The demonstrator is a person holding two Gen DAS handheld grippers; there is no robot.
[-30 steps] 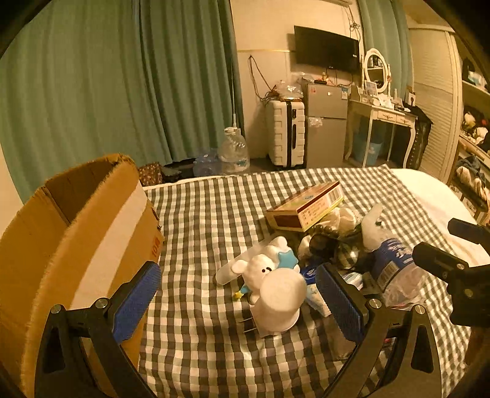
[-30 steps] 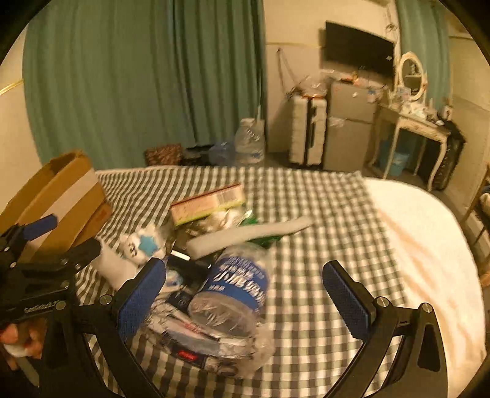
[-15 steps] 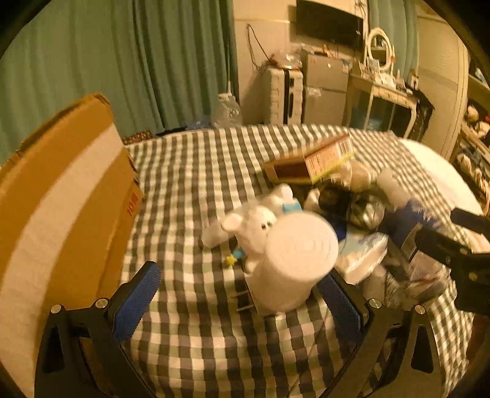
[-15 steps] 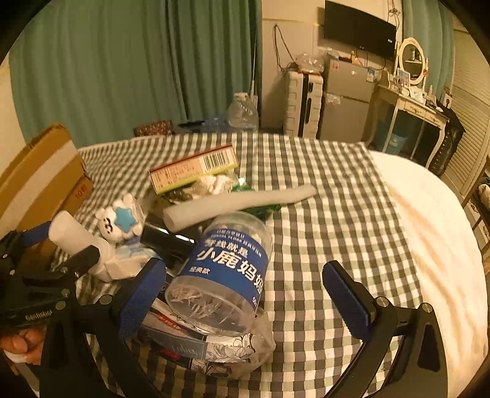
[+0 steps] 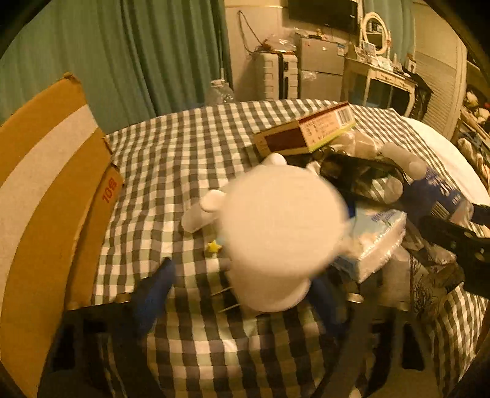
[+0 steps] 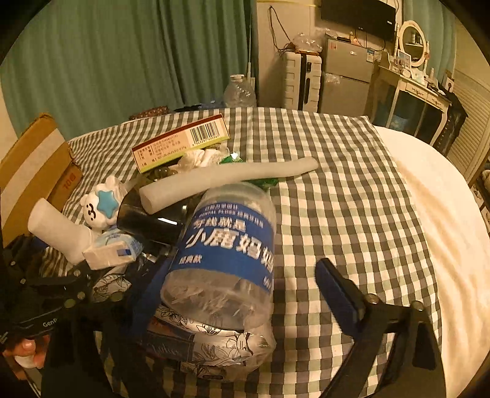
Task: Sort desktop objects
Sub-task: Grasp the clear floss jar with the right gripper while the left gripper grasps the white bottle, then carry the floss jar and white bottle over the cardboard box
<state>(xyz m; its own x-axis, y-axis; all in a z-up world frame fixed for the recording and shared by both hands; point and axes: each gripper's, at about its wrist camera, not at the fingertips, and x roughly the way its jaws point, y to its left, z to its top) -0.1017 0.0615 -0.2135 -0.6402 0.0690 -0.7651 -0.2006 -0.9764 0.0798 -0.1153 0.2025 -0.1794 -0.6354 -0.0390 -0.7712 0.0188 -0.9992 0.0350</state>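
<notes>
Both hand-held grippers have dropped closer. We see the left hand-held gripper [image 5: 242, 294] closing around a white foam roll [image 5: 281, 226], the right hand-held gripper [image 6: 242, 290] around a clear jar [image 6: 226, 245] — both on the bed's checked cloth [image 6: 337, 183]. Next, firm grips before lifting.

Warm, dim yellowish light filled the room. Teal curtains [image 6: 128, 58] hung across the back wall. Right of the curtains stood a white suitcase [image 6: 301, 81], then a grey fridge [image 6: 347, 81] below a wall-mounted television [image 6: 358, 13], then a white dressing table [image 6: 410, 98] bearing an oval mirror [image 6: 413, 43]. A louvred door [image 5: 441, 91] lay farthest right.
</notes>
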